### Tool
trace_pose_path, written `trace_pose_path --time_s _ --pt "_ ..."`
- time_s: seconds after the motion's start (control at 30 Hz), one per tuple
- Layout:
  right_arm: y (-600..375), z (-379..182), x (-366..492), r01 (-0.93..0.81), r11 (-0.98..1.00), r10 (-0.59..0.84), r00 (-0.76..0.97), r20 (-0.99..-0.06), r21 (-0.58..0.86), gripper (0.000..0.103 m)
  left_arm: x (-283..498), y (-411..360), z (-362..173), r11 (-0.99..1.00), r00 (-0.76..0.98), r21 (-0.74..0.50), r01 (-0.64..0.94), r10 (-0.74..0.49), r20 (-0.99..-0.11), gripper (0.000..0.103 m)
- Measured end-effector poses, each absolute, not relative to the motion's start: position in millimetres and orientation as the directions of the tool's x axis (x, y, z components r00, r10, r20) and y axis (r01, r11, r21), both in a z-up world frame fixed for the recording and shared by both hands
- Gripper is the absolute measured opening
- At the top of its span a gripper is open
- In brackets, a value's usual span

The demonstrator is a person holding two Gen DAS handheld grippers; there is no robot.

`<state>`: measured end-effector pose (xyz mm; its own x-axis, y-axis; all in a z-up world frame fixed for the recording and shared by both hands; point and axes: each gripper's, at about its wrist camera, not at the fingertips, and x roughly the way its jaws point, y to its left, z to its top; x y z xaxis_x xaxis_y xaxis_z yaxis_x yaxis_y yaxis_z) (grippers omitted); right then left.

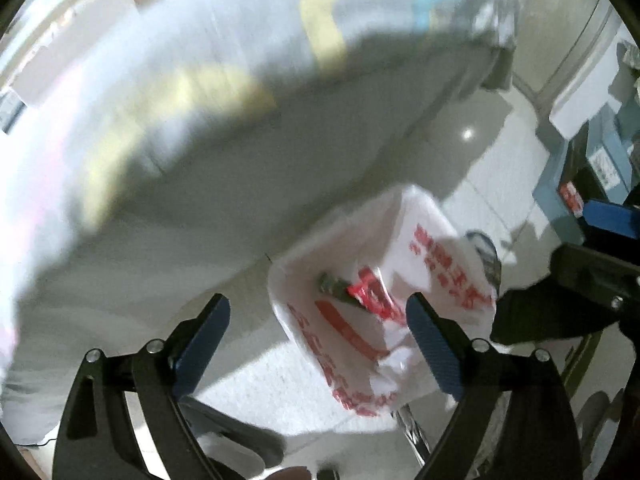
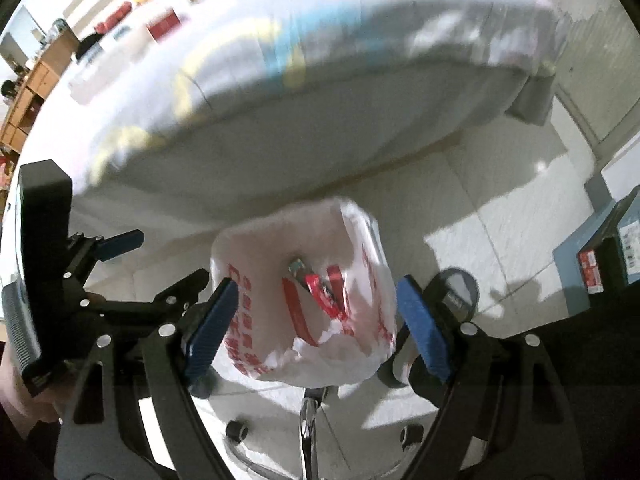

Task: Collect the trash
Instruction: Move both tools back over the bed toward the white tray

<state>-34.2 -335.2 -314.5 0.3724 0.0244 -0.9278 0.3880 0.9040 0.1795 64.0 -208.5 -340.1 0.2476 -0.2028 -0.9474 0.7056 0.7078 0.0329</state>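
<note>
A white plastic bag (image 1: 432, 248) with red print stands open-mouthed on the floor beside a cloth-covered table. Inside it lie a red wrapper (image 1: 366, 292) and a small dark piece (image 1: 332, 284). My left gripper (image 1: 316, 306) hangs above the bag, open, its pads clear of the plastic; its right pad overlaps the bag's rim in the picture. In the right wrist view the bag (image 2: 280, 240) sits between and below the wide-open jaws of my right gripper (image 2: 318, 284), which grip nothing. The red wrapper (image 2: 320, 288) shows there too. My left gripper (image 2: 160, 260) appears at the left.
The table (image 2: 320, 148) under a white cloth with yellow patterns fills the upper view, small red boxes (image 2: 162, 26) on top. A chair's metal base (image 2: 308, 420) with castors lies below the bag. A blue box (image 2: 612, 248) stands right, wooden shelves (image 2: 32, 88) far left.
</note>
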Motion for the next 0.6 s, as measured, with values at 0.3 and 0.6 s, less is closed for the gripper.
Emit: trace_pose_path --time_s 0.3,0.6 --pt "-331 -251 -28 0.341 0.923 -0.015 0.491 -0.871 0.176 0.082 73 -197 -280 0.737 0.341 0.01 0.676 -0.3 -0.891 0.095" --pt "-332 -201 -15 0.327 0.929 -0.045 0.559 -0.828 0.171 0.083 98 -162 -222 0.809 0.423 -0.06 0.584 -0.366 -0.829 0.095"
